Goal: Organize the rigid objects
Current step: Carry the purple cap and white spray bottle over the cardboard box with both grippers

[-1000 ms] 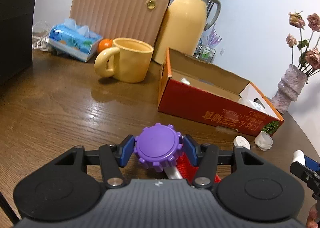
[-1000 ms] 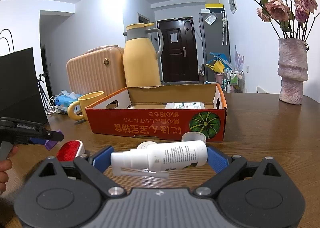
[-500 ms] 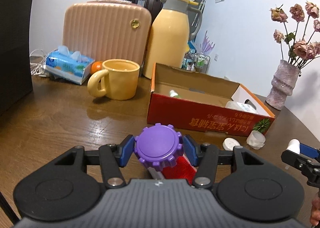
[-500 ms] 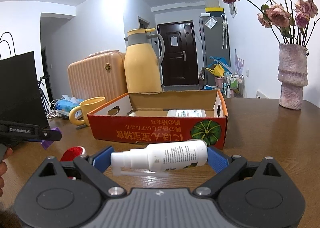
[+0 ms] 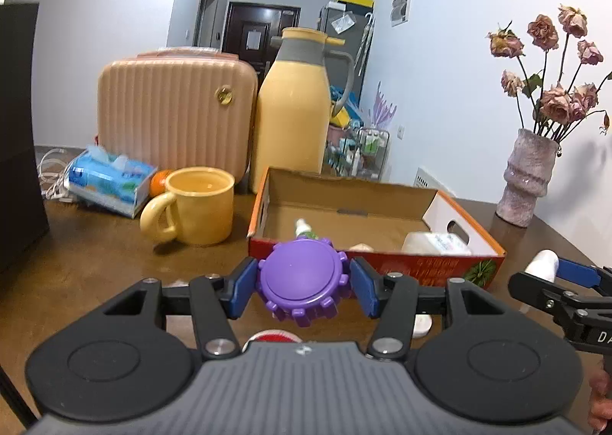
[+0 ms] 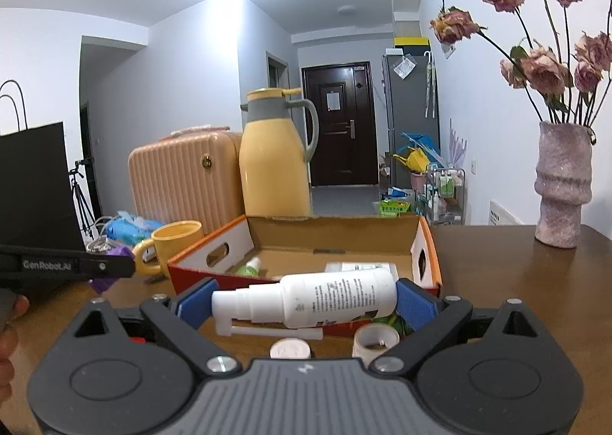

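Where print shows at all, reads "GenRobot.AI" on side of left gripper [image 6: 111,270] in right-wrist view; fine print on white spray bottle [image 6: 306,301] too small to read, same for yellow characters on red front of cardboard box [image 5: 440,270]. Left gripper [image 5: 302,284], jaws pinching purple knobbed cap [image 5: 302,284] by its sides w/ blue pads, held above wooden table [image 5: 95,263], just in front of box. Right gripper [image 6: 306,301], jaws clamped end to end on spray bottle lying crosswise, nozzle twd left pad, also just short of box near wall. Only left view: orange [image 5: 158,182] behind yellow mug [image 5: 195,205], red-topped item [image 5: 273,337] under gripper. Only right view: black paper bag [image 6: 38,182], tripod [image 6: 82,202], small white lid [image 6: 290,349] and clear cup [image 6: 375,339] on table below bottle. Both views: small green-labelled bottle [image 6: 248,267] and white pack [image 5: 436,242] inside box, thermos [image 5: 294,110], vase [image 6: 562,186] w/ dried roses.
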`<state>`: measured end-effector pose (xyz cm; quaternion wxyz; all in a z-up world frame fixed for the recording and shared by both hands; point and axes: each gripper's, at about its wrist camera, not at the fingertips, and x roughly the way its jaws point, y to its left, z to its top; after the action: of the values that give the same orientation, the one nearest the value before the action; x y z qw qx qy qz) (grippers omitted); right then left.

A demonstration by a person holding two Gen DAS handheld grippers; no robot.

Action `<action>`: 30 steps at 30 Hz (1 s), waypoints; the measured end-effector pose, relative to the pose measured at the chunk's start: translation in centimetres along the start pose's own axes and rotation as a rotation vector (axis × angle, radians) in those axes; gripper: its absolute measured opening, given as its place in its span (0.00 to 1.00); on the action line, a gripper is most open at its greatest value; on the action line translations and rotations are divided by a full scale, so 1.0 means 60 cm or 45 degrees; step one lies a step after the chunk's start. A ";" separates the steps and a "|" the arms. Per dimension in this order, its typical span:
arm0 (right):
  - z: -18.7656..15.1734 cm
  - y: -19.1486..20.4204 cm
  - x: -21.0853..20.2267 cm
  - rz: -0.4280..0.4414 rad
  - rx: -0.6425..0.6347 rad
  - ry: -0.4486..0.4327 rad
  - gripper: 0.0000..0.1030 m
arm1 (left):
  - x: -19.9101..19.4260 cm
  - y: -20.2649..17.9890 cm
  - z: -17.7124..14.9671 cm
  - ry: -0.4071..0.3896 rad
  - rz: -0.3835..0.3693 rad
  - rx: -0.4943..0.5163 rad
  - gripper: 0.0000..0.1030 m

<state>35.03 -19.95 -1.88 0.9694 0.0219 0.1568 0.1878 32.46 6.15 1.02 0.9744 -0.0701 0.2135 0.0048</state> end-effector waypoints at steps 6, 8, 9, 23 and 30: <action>0.024 0.006 0.020 -0.018 -0.002 -0.022 0.95 | 0.012 -0.023 0.021 -0.026 -0.005 0.003 0.53; 0.030 0.006 0.028 -0.026 0.003 -0.025 0.95 | 0.017 -0.026 0.028 -0.032 -0.006 -0.006 0.53; 0.033 0.006 0.033 -0.028 0.006 -0.025 0.95 | 0.020 -0.029 0.032 -0.034 -0.006 -0.009 0.53; 0.063 -0.002 0.118 -0.123 0.021 -0.031 0.95 | 0.083 -0.043 0.075 -0.067 0.029 -0.060 0.53; 0.070 -0.015 0.171 -0.167 0.037 0.023 0.95 | 0.126 -0.041 0.093 -0.066 0.069 -0.066 0.53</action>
<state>45.70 -16.92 -1.01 0.9777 0.0238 0.1692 0.1219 41.73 4.33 3.24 0.9770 -0.0894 0.1896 0.0386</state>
